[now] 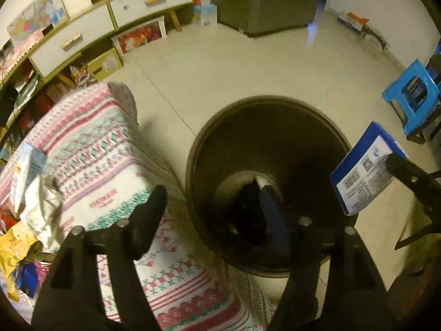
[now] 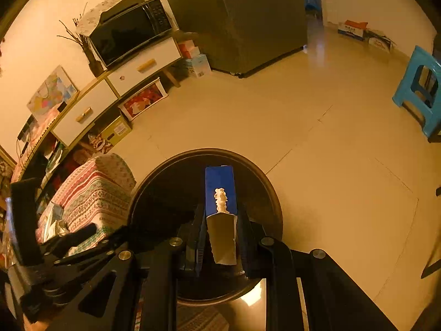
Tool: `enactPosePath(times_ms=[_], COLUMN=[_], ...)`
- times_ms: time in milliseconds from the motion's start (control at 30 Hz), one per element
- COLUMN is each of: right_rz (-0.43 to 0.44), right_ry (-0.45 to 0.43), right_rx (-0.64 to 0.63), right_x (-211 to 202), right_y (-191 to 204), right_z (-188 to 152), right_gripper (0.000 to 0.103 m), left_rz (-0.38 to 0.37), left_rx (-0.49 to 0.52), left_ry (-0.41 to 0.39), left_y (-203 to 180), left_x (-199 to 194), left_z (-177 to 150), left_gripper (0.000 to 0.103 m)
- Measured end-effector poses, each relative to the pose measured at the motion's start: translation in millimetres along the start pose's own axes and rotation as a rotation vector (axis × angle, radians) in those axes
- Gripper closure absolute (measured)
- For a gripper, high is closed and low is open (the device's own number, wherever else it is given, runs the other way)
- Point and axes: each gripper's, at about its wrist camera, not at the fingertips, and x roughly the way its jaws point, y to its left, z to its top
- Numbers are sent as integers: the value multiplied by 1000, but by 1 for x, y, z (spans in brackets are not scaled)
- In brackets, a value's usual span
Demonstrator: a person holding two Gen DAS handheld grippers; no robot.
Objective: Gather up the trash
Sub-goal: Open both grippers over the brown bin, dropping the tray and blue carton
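Observation:
A round dark trash bin (image 1: 204,138) stands on the floor beside the cloth-covered table; it also shows in the right wrist view (image 2: 264,182). Dark trash (image 1: 249,209) lies at its bottom. My left gripper (image 1: 217,207) is open and empty above the bin's near rim. My right gripper (image 2: 220,215) is shut on a blue and white carton (image 2: 220,182), held over the bin's mouth. The carton (image 1: 361,171) and the right gripper's finger (image 1: 405,171) show at the right of the left wrist view.
A table with a patterned cloth (image 1: 104,151) carries more trash: a yellow wrapper (image 1: 16,245), crumpled paper (image 1: 41,207) and a pale carton (image 1: 27,165). A white drawer cabinet (image 2: 110,93) with a microwave (image 2: 129,30), a fridge (image 2: 248,19) and a blue stool (image 2: 421,88) stand around.

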Motion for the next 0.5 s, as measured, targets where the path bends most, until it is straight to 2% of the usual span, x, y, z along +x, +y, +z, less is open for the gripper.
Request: enactPosePath(times_ms=[200, 333, 400, 433, 467, 500], right_rz=[-8, -22, -33, -43, -45, -50], right_ry=[2, -6, -8, -25, -45, -59], right_rx=[-11, -24, -38, -50, -61, -78], right_x=[2, 1, 0, -4, -7, -11], right_y=[0, 4, 8, 11, 12, 16], right_z=[-2, -3, -3, -3, -3, -3], right_gripper=[81, 79, 64, 43, 31, 30], left_rz=[2, 11, 10, 8, 6, 4], left_rx=[-24, -38, -47, -55, -61, -65], left_ry=[-13, -28, -26, -24, -24, -24], left_y=[19, 32, 37, 41, 44, 47], left_x=[-16, -28, -32, -34, -36, -37], left_z=[-3, -9, -12, -13, -14, -15], left_gripper=[23, 21, 20, 20, 20, 19])
